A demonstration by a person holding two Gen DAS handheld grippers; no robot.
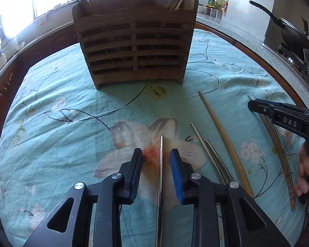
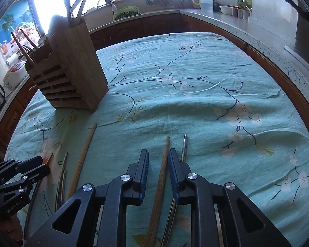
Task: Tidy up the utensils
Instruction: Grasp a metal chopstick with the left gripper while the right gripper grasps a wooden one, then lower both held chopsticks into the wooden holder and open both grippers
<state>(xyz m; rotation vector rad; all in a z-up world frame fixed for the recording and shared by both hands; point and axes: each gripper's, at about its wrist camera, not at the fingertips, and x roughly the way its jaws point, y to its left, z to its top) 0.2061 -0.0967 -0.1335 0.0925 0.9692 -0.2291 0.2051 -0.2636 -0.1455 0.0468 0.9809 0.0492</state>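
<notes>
A metal chopstick is being straddled by the left gripper, lying on the flowered cloth of the table; a gap shows on either side of it, so the jaws are parted and nothing is being gripped. A wooden chopstick is being framed likewise by the right gripper, jaws narrowed but clear of it, with another metal chopstick just beside the right finger. More chopsticks are lying loose between the two. The wooden holder is standing upright further back, some utensils already in it. Each stick should be centred before the jaws are closed, and the neighbouring metal stick kept out of the right pinch.
</notes>
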